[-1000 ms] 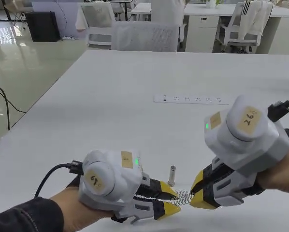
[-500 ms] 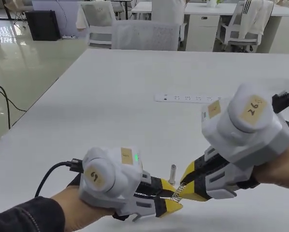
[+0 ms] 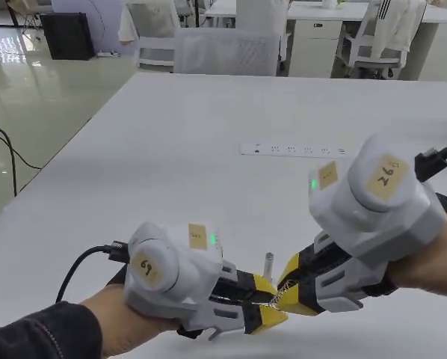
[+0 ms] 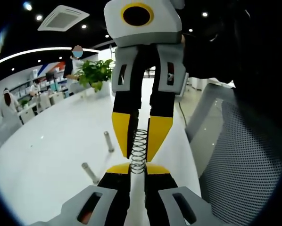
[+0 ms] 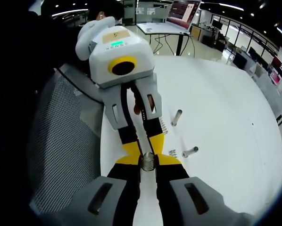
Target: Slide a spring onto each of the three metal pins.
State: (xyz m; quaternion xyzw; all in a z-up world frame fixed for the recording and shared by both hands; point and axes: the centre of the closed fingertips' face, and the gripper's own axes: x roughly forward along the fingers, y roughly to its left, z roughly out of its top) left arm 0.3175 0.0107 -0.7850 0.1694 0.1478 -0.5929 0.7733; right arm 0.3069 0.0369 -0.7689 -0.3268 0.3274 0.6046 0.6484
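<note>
A small metal spring (image 4: 139, 149) is caught between both grippers, tip to tip, near the table's front edge. My left gripper (image 3: 272, 315) is shut on one end, its yellow jaws meeting at the coil (image 3: 282, 291). My right gripper (image 3: 285, 293) faces it and is shut on the other end, which shows as a round coil end (image 5: 148, 161) between its own tips. A metal pin (image 3: 268, 264) stands upright just behind the tips. In the left gripper view two pins (image 4: 108, 141) (image 4: 89, 173) stand left of the jaws. A loose spring (image 5: 173, 153) lies by a pin (image 5: 190, 151).
The white table (image 3: 208, 149) stretches far ahead. A white power strip (image 3: 291, 151) lies across its middle. Chairs (image 3: 223, 52) and desks stand beyond the far edge. A black cable (image 3: 85, 265) trails from the left gripper.
The right gripper has moved left and closer to the left gripper. The spring, stretched level between them before, is now shorter and tilted.
</note>
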